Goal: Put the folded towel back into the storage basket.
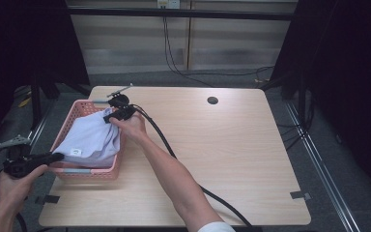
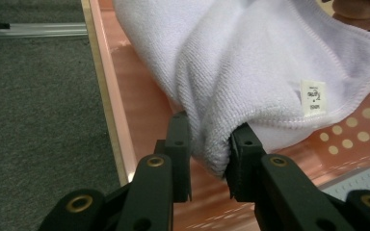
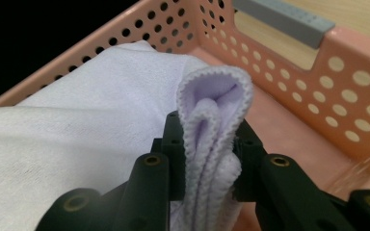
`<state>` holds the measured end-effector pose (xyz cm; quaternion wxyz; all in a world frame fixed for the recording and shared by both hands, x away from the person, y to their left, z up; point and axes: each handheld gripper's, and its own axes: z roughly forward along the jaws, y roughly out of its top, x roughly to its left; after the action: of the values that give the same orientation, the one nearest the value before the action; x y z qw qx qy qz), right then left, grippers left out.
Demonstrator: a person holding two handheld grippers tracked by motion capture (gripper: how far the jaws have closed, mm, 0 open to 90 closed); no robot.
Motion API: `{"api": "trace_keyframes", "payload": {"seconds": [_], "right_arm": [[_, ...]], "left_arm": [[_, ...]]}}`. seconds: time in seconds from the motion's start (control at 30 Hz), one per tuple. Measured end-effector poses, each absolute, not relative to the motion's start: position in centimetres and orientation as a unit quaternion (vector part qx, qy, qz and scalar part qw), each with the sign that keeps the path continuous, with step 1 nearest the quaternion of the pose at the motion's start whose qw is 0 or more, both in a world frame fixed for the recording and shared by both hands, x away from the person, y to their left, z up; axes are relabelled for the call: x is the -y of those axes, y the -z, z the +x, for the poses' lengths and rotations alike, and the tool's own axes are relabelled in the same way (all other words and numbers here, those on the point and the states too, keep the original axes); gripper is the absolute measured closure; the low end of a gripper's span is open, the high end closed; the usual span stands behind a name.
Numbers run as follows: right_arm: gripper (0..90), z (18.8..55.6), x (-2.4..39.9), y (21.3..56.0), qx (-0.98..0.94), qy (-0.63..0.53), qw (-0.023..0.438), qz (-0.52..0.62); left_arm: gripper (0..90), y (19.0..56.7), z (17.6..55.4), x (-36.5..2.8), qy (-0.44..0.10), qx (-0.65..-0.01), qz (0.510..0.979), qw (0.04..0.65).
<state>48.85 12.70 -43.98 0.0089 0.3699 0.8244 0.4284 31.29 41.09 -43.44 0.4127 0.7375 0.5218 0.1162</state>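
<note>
**Towel going into the pink basket, held at two corners**

Towel [image 1: 92,137] first: a pale lilac cloth, it sags across the pink basket [image 1: 77,173] in the left half of the high view, most of it already inside the basket walls. The bench [image 1: 232,159], the largest thing there, is light wood and carries the basket at its left edge.

The left tongs [image 1: 58,156], at the lower left of the high view, pinch the near corner of the towel; in the left gripper view a thick fold of cloth [image 2: 212,139] is squeezed between the two black jaws, low above the basket floor. The right tongs [image 1: 118,113], at the far end of the basket in the high view, pinch the opposite corner; the right gripper view has a rolled hem [image 3: 214,120] clamped between the jaws at the centre of the frame. A small white label [image 2: 313,97] sits at the right of the left gripper view.

The step in hand looks like laying the towel into the basket. The next move probably calls for both corners to sink onto the basket floor, then for both tongs to spread and lift clear without dragging cloth over the rim.
</note>
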Motion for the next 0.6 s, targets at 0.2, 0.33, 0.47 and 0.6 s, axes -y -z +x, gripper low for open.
{"api": "trace_keyframes", "payload": {"seconds": [0.2,0.33,0.47,0.6], "right_arm": [[54.3,49.3,-12.9,45.3,-0.826,-0.42,0.015,0.376],[39.6,49.6,-12.4,45.0,-0.826,-0.426,0.023,0.369],[37.4,49.6,-11.5,43.9,-0.827,-0.435,0.032,0.354],[37.5,48.9,-10.4,42.8,-0.827,-0.449,0.031,0.336]], "left_arm": [[56.7,43.7,31.0,-40.6,-0.118,-0.523,0.737,0.41],[46.8,42.6,30.4,-39.4,-0.132,-0.502,0.747,0.415],[42.3,41.9,30.4,-38.3,-0.131,-0.493,0.749,0.422],[41.2,41.9,30.6,-37.4,-0.128,-0.487,0.752,0.426]]}}
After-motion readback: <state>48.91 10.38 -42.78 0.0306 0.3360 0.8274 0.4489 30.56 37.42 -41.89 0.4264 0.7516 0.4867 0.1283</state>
